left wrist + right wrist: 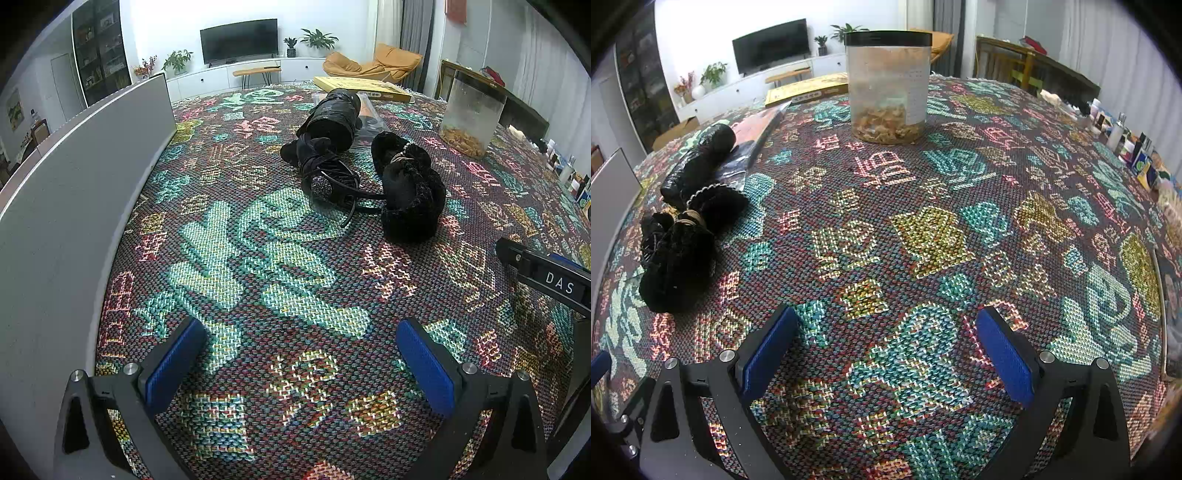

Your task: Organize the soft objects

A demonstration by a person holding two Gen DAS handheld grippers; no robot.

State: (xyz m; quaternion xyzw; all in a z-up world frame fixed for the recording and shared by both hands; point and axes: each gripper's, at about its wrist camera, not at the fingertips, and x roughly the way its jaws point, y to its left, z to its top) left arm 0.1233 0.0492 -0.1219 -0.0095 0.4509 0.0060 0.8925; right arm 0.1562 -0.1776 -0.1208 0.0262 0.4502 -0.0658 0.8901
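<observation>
Both grippers, left (301, 354) and right (886, 343), hover with jaws spread wide and empty over the woven tablecloth (923, 229). Ahead and right of the left jaws lies a black fuzzy bundle (410, 195) beside a black headband (328, 184). Farther out stands a clear black-lidded jar (888, 86) (tan scraps fill only its bottom).

Ahead of your left gripper (301, 354) the woven cloth (258, 280) lies bare up to the black fuzzy bundle (410, 195) at one o'clock; a grey panel (74, 192) walls off nine to eleven. Your right gripper (886, 349) has open cloth to the clear jar (888, 85) at twelve.
</observation>
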